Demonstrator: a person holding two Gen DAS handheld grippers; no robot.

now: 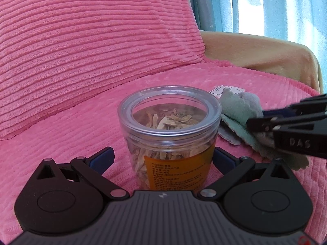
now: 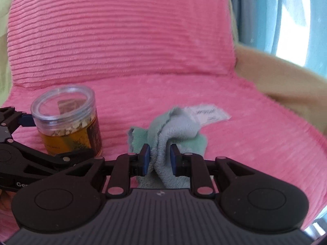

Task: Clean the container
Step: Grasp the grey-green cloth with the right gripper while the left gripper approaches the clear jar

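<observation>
1. upright on the pink ribbed cushion cover [image 1: 71, 126]: clear plastic jar [image 1: 170, 134] with clear lid, orange label and dried pale slices inside.
2. spread wide, one blue pad on each side of the jar's lower body: left gripper [image 1: 163, 159]; right pad close against the label, left pad well off the wall, no squeeze visible.
3. pinched narrow on a bunched green-and-grey cloth [image 2: 163, 143]: right gripper [image 2: 159, 159], pads pressed into the fold.
4. just to the right of the jar, apart from it: cloth, lower edge resting on the cushion.
5. behind the cloth, flat on the cushion: white printed tag [image 2: 208, 114], seemingly attached.
6. further back: pink ribbed pillow [image 2: 122, 30], tan fabric [image 1: 255, 53], blue curtain [image 1: 265, 4].
</observation>
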